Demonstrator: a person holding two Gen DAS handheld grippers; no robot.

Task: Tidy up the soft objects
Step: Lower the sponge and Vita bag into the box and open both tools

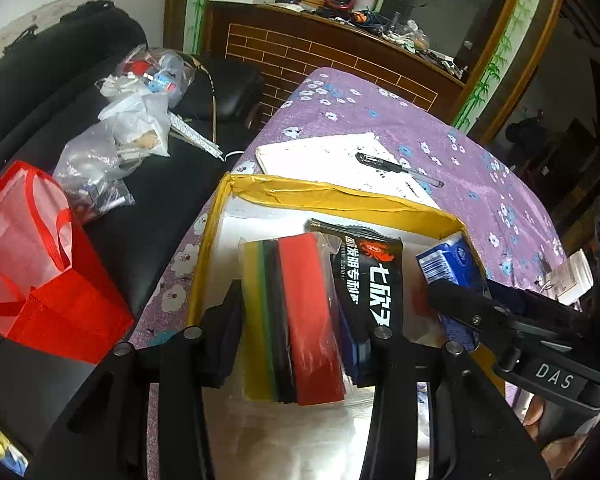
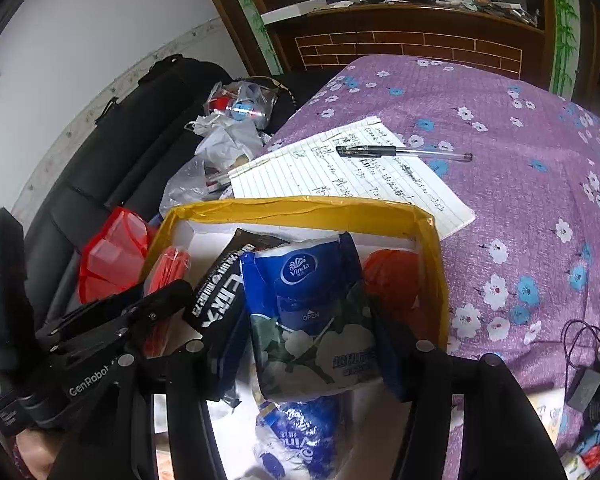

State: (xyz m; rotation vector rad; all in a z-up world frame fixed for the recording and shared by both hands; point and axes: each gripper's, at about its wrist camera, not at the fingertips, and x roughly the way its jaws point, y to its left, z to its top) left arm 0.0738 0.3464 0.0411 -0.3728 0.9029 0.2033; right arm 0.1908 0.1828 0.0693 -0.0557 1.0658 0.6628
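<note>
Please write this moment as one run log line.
left tongs: shut on sponges | right tongs: shut on tissues | both over box

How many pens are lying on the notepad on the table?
1. A single black pen lies across the lined notepad, just beyond the yellow-edged box. The box hides the pad's near edge, so another could be there.
</note>
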